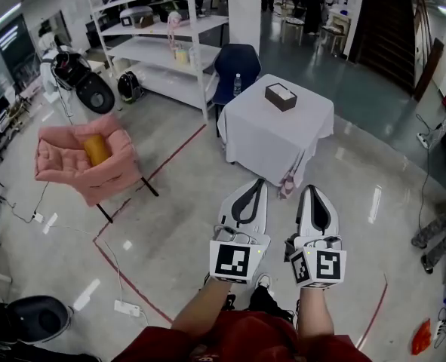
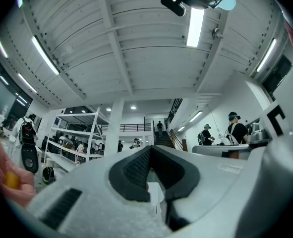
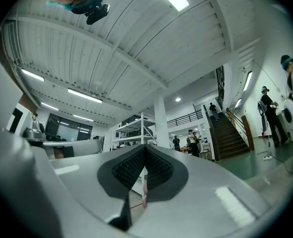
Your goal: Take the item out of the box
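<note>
Your box point(image 1: 281, 96) sits on the white-draped tabletop point(image 1: 272, 138), well ahead of both grippers and roughly on the line that runs out between them. Neither hand looks clearly nearer to it. The box is small, dark brown and hard-edged, and it seems to be set cornerwise with a corner towards you. It has a paler top, but what lies inside is too small to tell.

Short of the box, the left gripper point(image 1: 254, 187) has its jaws closed tip to tip on nothing. The right gripper point(image 1: 311, 190), beside it, is likewise fully closed and empty, its ribbed black pads point(image 3: 129, 168) meeting inside smooth white shells. You will probably need to close that gap and part the jaws before reaching into the box.
</note>
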`<state>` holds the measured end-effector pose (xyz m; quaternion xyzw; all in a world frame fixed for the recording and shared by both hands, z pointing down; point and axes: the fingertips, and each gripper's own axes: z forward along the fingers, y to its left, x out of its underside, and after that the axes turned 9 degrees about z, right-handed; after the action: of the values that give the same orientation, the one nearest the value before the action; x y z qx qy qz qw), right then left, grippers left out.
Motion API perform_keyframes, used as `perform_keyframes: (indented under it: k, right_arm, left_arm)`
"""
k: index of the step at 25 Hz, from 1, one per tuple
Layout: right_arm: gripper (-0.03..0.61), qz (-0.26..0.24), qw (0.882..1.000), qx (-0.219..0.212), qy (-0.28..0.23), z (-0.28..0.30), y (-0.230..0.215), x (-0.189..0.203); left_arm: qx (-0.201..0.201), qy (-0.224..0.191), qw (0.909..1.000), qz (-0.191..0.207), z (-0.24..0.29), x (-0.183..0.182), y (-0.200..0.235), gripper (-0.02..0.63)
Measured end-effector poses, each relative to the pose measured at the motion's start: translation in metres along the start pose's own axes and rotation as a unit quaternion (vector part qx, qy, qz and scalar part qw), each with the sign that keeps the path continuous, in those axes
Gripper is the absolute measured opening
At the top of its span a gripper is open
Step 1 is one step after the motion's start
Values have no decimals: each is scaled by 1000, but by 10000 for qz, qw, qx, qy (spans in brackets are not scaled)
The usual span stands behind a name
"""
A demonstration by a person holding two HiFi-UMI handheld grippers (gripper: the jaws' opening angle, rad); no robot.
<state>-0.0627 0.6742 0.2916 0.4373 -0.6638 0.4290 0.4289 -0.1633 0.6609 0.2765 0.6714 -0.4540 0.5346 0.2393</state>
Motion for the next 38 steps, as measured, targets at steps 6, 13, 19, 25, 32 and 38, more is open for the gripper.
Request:
perform_keyframes:
  k: [6, 13, 19, 25, 32, 38]
  right_arm:
    - [0, 108, 9999, 15, 65, 39, -43, -1]
    - [0, 253, 9995, 25, 193, 79, -101, 3]
    - [0, 374, 9989, 4, 299, 108, -147, 11]
    - [0, 466, 9982, -53, 376, 134, -185, 12]
    - [2, 439, 9982, -223, 342, 157, -212, 13]
    - [2, 424, 9983, -240, 334, 176, -229, 8]
  left_arm:
    - [35, 3, 10000, 72, 59, 10, -6, 3]
    - [68, 141, 9998, 117, 124, 29, -25, 3]
    - [78, 233, 9995, 183, 173, 47, -41, 3]
    - [65, 239, 9992, 312, 216, 57, -54, 3]
    - [-53, 204, 9992, 337, 250, 68, -60, 3]
    - [-34, 241, 9989, 406, 275, 73, -62, 3]
